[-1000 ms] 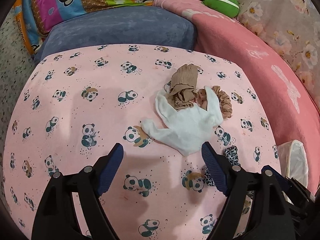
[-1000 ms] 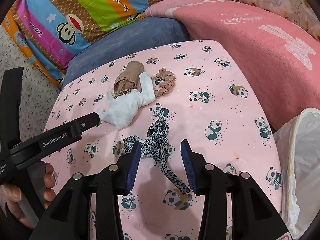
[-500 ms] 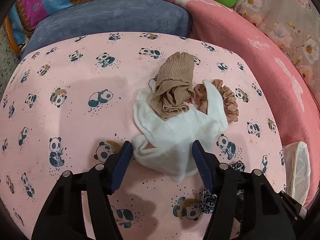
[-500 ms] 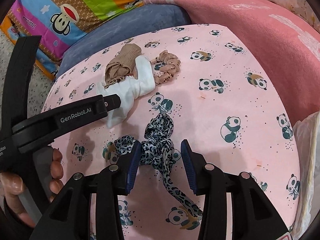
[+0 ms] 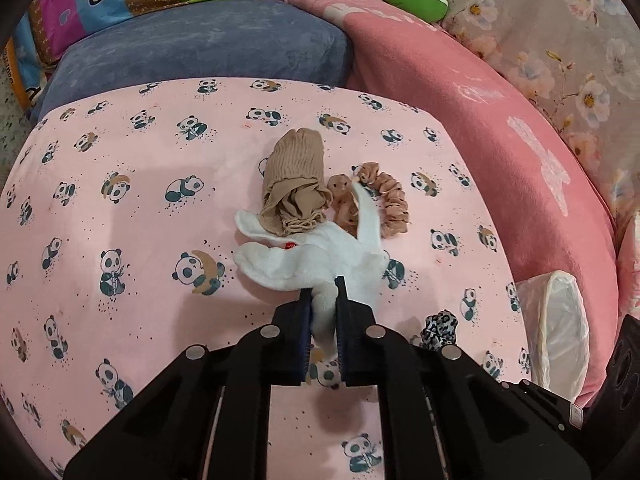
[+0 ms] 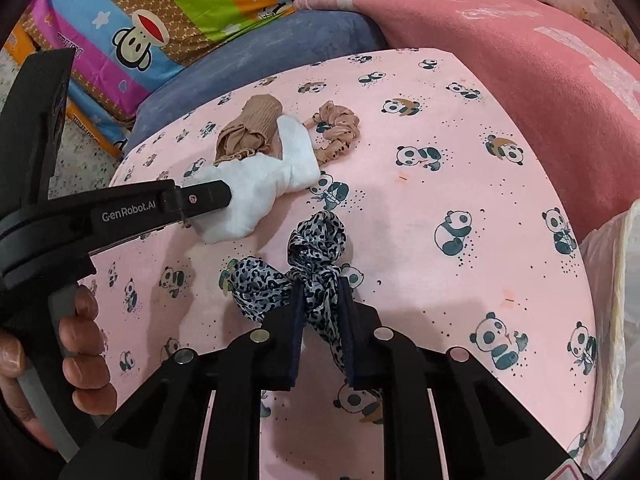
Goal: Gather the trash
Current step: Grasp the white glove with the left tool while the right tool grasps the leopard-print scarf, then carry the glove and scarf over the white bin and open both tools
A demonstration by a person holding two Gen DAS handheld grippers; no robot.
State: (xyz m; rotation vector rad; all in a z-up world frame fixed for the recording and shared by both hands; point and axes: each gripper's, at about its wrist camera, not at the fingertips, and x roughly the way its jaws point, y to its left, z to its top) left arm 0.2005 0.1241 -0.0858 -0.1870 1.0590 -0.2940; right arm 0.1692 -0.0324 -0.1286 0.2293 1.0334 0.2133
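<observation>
- The left gripper (image 5: 323, 298) is pressed together on the near end of a white sock (image 5: 316, 258), which lies on the panda-print sheet (image 5: 120, 200) toward its middle.
- The right gripper (image 6: 320, 300) is pinched on a leopard-print scarf (image 6: 316, 240), bunched close to the near edge of the sheet.
- A beige stocking (image 5: 298, 184) is draped over the far end of the sock, and a tan scrunchie (image 5: 390, 204) is seen touching the sock's far tip.
- A bag with a white liner (image 5: 560, 320) stands past the right edge of the sheet; it is judged to be the place for the trash.
- If the sock is lifted quickly, the stocking may be dragged along and dropped off the sheet, because it rests on the sock.
- The scrunchie could be flicked aside for the same reason.
- Only a thin fold of the sock is held, so it may slip free under its own weight.
- The scarf's loose tail hangs below the right jaws and could catch on the sheet or the bag rim.
- Both grippers are close together, so a collision is possible if both are swung to the bag at once.
</observation>
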